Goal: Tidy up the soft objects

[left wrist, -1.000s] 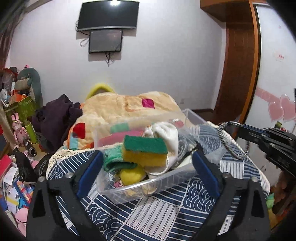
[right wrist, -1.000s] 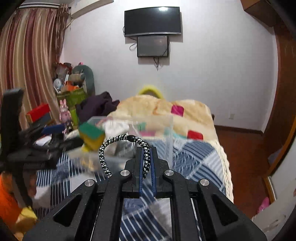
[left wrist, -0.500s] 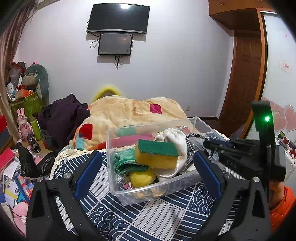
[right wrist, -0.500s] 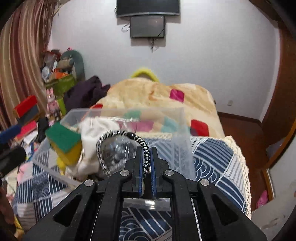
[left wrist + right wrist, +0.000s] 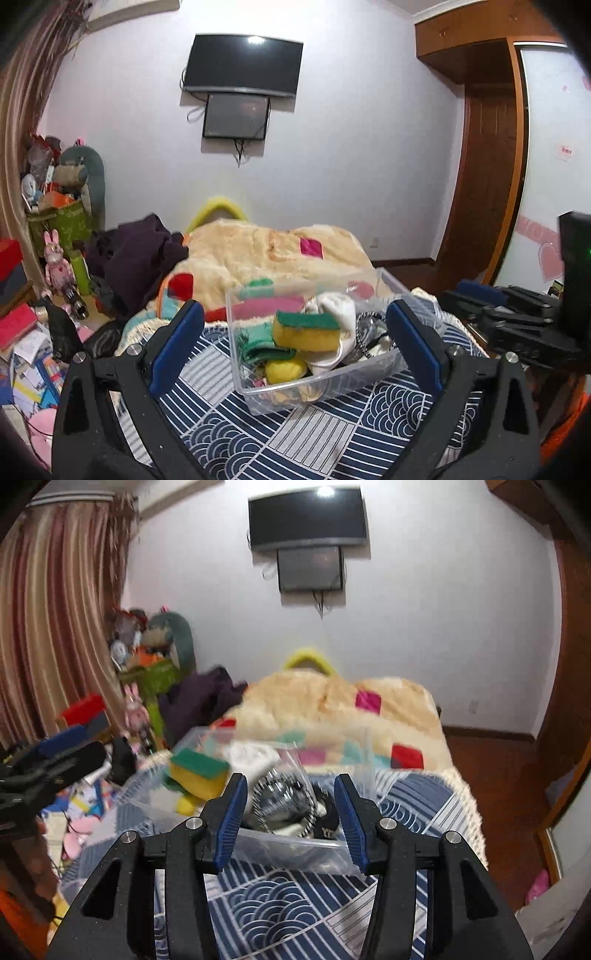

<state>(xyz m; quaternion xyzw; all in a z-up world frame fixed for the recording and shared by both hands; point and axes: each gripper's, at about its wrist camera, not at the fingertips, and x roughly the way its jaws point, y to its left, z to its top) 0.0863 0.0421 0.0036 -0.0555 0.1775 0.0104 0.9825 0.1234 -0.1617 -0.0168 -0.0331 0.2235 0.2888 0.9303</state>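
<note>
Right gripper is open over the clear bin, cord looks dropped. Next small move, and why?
Probably back the right gripper up and away from the clear plastic bin. Its jaws stand apart with nothing between them, and the black-and-white braided cord loop lies inside the bin beside the green-topped yellow sponge. The left gripper is open too, empty, framing the bin. No loose soft item shows on the blue patterned cloth.

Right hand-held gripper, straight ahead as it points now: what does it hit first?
Likely the black-and-white cord lying in the clear bin, centred between the open right hand-held gripper; depth is unclear.
</note>
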